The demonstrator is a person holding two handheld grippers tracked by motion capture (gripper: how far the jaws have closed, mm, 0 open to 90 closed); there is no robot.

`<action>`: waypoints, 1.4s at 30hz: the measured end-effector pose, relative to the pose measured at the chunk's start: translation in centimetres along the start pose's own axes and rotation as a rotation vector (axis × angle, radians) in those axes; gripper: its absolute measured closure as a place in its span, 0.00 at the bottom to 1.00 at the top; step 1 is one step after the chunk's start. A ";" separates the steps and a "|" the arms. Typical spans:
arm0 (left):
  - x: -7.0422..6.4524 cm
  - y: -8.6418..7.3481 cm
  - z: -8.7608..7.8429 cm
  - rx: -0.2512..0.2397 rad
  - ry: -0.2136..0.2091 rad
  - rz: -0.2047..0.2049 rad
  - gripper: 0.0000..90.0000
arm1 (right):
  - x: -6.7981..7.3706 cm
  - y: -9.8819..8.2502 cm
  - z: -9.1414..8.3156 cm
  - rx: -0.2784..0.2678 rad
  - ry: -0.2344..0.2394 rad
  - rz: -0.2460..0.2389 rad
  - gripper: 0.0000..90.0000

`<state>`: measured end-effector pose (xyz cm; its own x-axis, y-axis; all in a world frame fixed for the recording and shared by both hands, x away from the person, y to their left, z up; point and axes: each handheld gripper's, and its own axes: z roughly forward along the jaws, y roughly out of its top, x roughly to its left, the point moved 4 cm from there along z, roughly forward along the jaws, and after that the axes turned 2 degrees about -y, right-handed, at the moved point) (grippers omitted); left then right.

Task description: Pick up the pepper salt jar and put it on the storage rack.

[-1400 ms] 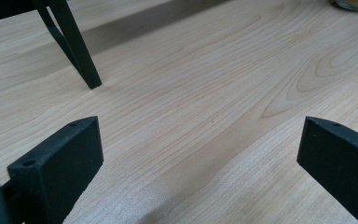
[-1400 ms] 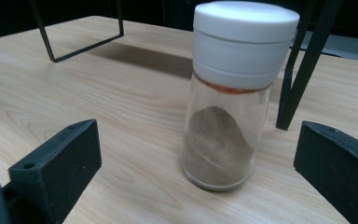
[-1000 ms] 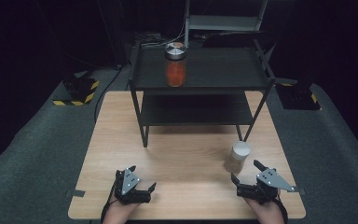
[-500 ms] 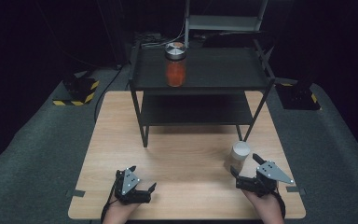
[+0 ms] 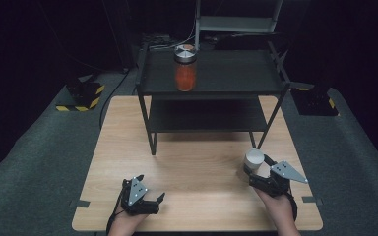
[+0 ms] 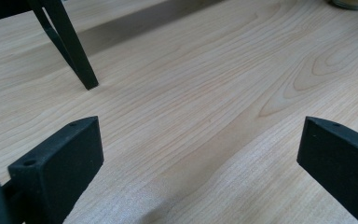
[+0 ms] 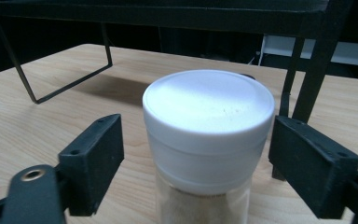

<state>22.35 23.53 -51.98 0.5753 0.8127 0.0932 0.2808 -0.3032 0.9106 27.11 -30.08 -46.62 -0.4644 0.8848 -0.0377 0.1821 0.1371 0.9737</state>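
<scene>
A small jar with a white lid (image 5: 254, 158) and pale powder inside stands on the wooden table (image 5: 197, 167) near the black rack's front right leg. My right gripper (image 5: 257, 167) reaches it from the near side; its jaws have just been closing and now flank the lid. In the right gripper view, the jar (image 7: 207, 116) sits between the pads of the right gripper (image 7: 196, 158) with a small gap on each side. My left gripper (image 5: 150, 189) rests open at the table's near left. In its own view the left gripper (image 6: 200, 154) has bare wood between its jaws.
A black two-level rack (image 5: 226, 86) stands across the far half of the table. On its top shelf is a jar with orange contents and a metal lid (image 5: 185, 73). One rack leg (image 6: 70, 46) shows ahead of the left gripper.
My right gripper has moved forward to the white-lidded jar and its jaws have narrowed around the lid. The left gripper has stayed put.
</scene>
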 end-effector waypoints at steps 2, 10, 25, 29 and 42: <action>0.0 0.0 0.0 0.000 0.000 0.001 0.00 | 0.0 0.0 0.2 -0.003 0.000 0.004 0.25; 0.0 0.0 0.0 0.000 0.001 -0.002 0.00 | -0.3 -0.1 1.1 -0.008 0.002 0.028 0.32; 0.0 -0.1 -0.1 -0.002 -0.001 -0.011 0.01 | -0.4 -0.9 1.3 -0.038 0.002 0.000 0.36; 0.0 0.0 0.0 -0.001 0.002 -0.008 0.01 | -0.5 -1.3 1.2 -0.054 0.013 0.006 0.36; 0.1 -0.1 -0.1 -0.004 -0.003 -0.018 0.01 | -0.4 -0.5 1.0 -0.034 0.016 -0.004 0.37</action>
<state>22.33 23.70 -52.02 0.5729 0.8161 0.0758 0.2875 -0.2867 0.9139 28.07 -30.10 -47.35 -0.4790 0.8770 -0.0386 0.1504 0.1253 0.9807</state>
